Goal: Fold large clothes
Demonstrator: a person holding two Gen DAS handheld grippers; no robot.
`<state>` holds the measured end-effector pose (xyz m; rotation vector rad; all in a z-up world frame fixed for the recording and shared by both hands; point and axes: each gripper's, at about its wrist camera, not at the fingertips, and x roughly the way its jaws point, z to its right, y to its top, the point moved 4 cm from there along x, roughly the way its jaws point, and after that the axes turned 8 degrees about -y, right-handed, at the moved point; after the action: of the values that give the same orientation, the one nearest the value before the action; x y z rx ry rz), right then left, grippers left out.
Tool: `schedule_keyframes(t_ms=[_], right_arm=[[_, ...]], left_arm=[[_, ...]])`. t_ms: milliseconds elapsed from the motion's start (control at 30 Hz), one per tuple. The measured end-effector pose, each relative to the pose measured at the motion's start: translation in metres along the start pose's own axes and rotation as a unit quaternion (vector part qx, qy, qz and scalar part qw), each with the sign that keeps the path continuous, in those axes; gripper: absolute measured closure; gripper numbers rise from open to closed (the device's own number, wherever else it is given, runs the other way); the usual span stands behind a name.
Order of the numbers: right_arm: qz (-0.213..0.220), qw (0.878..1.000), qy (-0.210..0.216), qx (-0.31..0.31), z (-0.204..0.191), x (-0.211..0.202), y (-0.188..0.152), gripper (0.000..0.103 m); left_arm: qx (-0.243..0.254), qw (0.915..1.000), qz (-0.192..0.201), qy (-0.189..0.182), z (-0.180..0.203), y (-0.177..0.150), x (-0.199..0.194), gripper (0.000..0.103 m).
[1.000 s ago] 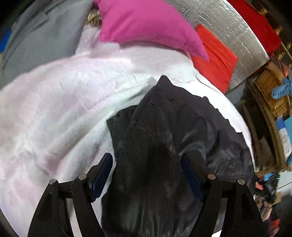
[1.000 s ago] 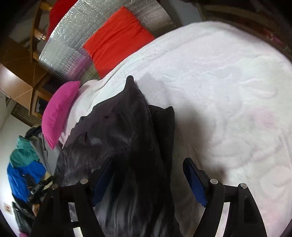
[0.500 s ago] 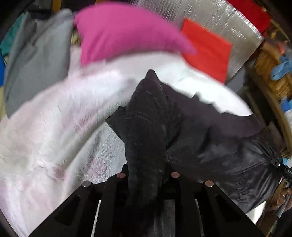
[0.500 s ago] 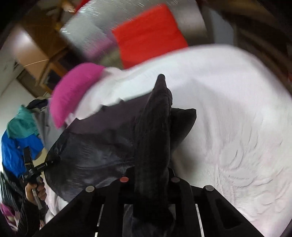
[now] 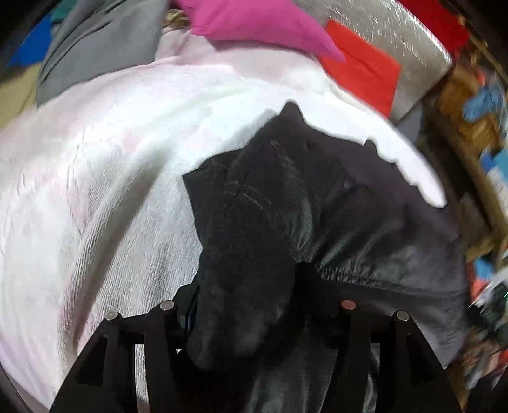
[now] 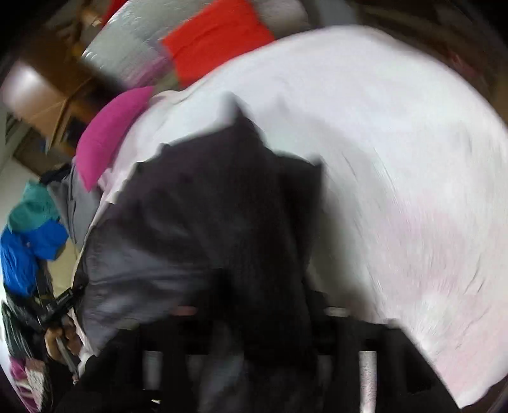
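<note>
A large black garment lies across a white-pink fleece bed cover. My left gripper is shut on the garment's near edge, and the bunched cloth hides its fingertips. In the right wrist view the same black garment fills the middle, blurred. My right gripper is shut on another part of its near edge, fingertips buried in cloth. The left gripper also shows small at the far left of the right wrist view.
A magenta pillow and a red pillow lean on a silver headboard. Grey clothing lies at the bed's far left. Wicker baskets and clutter stand to the right. Blue and teal clothes are heaped beside the bed.
Both grippers went from open over the garment to shut on its near edge. They have since lifted and shifted it, and the views are blurred by motion.
</note>
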<state>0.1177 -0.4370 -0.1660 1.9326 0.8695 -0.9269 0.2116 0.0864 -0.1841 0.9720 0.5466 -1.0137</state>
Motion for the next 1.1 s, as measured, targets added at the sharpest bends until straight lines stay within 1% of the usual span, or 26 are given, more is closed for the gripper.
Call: schedule_keyframes(t_ms=[67, 133, 167, 200, 233, 300, 367, 433, 467, 500, 533, 567, 600, 633, 700, 733, 767, 800, 833, 867, 933, 967, 1000, 1033, 1067, 1100], right_arm=[[0.014, 1.000, -0.006, -0.006, 0.002, -0.014, 0.005, 0.039], [0.045, 0.999, -0.013, -0.029, -0.004, -0.034, 0.020, 0.039], [0.055, 0.998, -0.013, -0.029, -0.006, -0.042, 0.026, 0.039], [0.071, 0.997, -0.010, -0.031, -0.010, -0.048, 0.037, 0.036], [0.078, 0.996, -0.008, -0.038, -0.017, -0.048, 0.048, 0.034], [0.076, 0.995, -0.014, -0.057, -0.032, -0.037, 0.064, 0.033], [0.062, 0.994, -0.028, -0.087, -0.053, -0.012, 0.080, 0.033], [0.049, 0.990, -0.057, -0.118, -0.063, 0.013, 0.096, 0.033], [0.037, 0.988, -0.070, -0.131, -0.067, 0.027, 0.099, 0.033], [0.019, 0.988, -0.073, -0.136, -0.065, 0.039, 0.102, 0.046], [-0.001, 0.988, -0.071, -0.134, -0.064, 0.049, 0.104, 0.067], [-0.012, 0.987, -0.080, -0.138, -0.064, 0.055, 0.107, 0.083], [0.001, 0.984, -0.085, -0.155, -0.068, 0.052, 0.110, 0.090], [0.023, 0.982, -0.088, -0.165, -0.072, 0.042, 0.112, 0.091], [0.052, 0.982, -0.088, -0.157, -0.064, 0.030, 0.113, 0.092], [0.045, 0.982, -0.103, -0.150, -0.053, 0.038, 0.115, 0.092], [0.034, 0.983, -0.108, -0.142, -0.042, 0.045, 0.115, 0.092], [0.017, 0.985, -0.111, -0.133, -0.034, 0.059, 0.111, 0.092], [0.017, 0.984, -0.119, -0.129, -0.032, 0.066, 0.107, 0.091], [0.026, 0.985, -0.123, -0.121, -0.032, 0.064, 0.106, 0.091], [0.036, 0.986, -0.127, -0.106, -0.032, 0.054, 0.106, 0.087], [0.040, 0.986, -0.130, -0.099, -0.034, 0.047, 0.105, 0.076], [0.047, 0.985, -0.136, -0.092, -0.033, 0.038, 0.103, 0.067], [0.057, 0.985, -0.138, -0.090, -0.033, 0.026, 0.101, 0.064], [0.069, 0.984, -0.138, -0.094, -0.035, 0.015, 0.099, 0.053], [0.088, 0.982, -0.138, -0.098, -0.039, -0.001, 0.094, 0.039]], left_arm=[[0.006, 0.9999, 0.004, 0.010, 0.003, 0.010, -0.016, 0.044], [0.044, 0.9976, 0.039, 0.037, 0.011, 0.026, -0.041, 0.044], [0.057, 0.9956, 0.060, 0.042, 0.015, 0.035, -0.052, 0.044], [0.063, 0.9946, 0.071, 0.042, 0.015, 0.052, -0.052, 0.042], [0.068, 0.9941, 0.075, 0.038, 0.020, 0.063, -0.051, 0.038], [0.078, 0.9946, 0.060, 0.034, 0.027, 0.076, -0.037, 0.037], [0.093, 0.9944, 0.035, 0.036, 0.036, 0.086, -0.010, 0.037], [0.105, 0.9937, 0.008, 0.037, 0.043, 0.095, 0.020, 0.037], [0.110, 0.9930, -0.001, 0.045, 0.046, 0.100, 0.035, 0.037], [0.114, 0.9915, -0.007, 0.062, 0.047, 0.103, 0.045, 0.041], [0.120, 0.9894, -0.014, 0.081, 0.046, 0.100, 0.048, 0.076], [0.122, 0.9879, -0.025, 0.093, 0.047, 0.097, 0.053, 0.086], [0.121, 0.9880, -0.025, 0.092, 0.047, 0.100, 0.056, 0.088], [0.128, 0.9875, -0.011, 0.091, 0.048, 0.102, 0.052, 0.090], [0.134, 0.9865, 0.007, 0.094, 0.044, 0.101, 0.045, 0.091], [0.123, 0.9878, 0.003, 0.096, 0.038, 0.100, 0.052, 0.090], [0.113, 0.9888, -0.007, 0.097, 0.032, 0.099, 0.060, 0.090], [0.108, 0.9894, -0.006, 0.097, 0.030, 0.098, 0.063, 0.089], [0.102, 0.9900, -0.001, 0.098, 0.031, 0.099, 0.061, 0.089], [0.096, 0.9900, 0.001, 0.102, 0.032, 0.099, 0.058, 0.088], [0.097, 0.9880, -0.002, 0.120, 0.035, 0.098, 0.051, 0.077], [0.100, 0.9871, 0.002, 0.125, 0.039, 0.096, 0.044, 0.077], [0.104, 0.9869, 0.010, 0.123, 0.041, 0.095, 0.037, 0.077], [0.109, 0.9862, 0.020, 0.122, 0.045, 0.091, 0.024, 0.072], [0.116, 0.9847, 0.031, 0.126, 0.050, 0.087, 0.012, 0.067], [0.120, 0.9834, 0.041, 0.130, 0.055, 0.083, 0.003, 0.053]])
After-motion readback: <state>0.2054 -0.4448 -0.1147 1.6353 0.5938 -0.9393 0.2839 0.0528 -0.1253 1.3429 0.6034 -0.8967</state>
